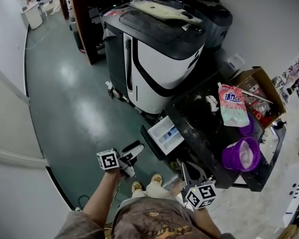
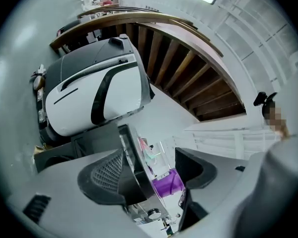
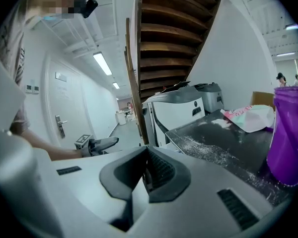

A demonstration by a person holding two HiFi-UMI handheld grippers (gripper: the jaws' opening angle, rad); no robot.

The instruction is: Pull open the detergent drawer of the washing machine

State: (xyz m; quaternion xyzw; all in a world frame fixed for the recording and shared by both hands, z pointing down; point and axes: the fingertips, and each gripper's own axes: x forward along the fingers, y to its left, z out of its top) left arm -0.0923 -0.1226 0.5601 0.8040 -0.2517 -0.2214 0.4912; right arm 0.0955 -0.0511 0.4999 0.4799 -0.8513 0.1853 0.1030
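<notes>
Detergent drawer (image 1: 165, 133) stands pulled out of the washing machine (image 1: 189, 111) at centre frame; left gripper (image 1: 134, 158), jaws spread and empty, sits just lower left of it, right gripper (image 1: 185, 167) pinched shut on nothing (pull judged complete), so any retreat should clear the drawer front.

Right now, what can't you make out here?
Head view: the washing machine front, hidden under its own top.
Head view: what the open detergent drawer holds, too small.
Head view: fine print on the pouch, too small.
Right gripper view: the purple cup, cut off by the edge.
</notes>
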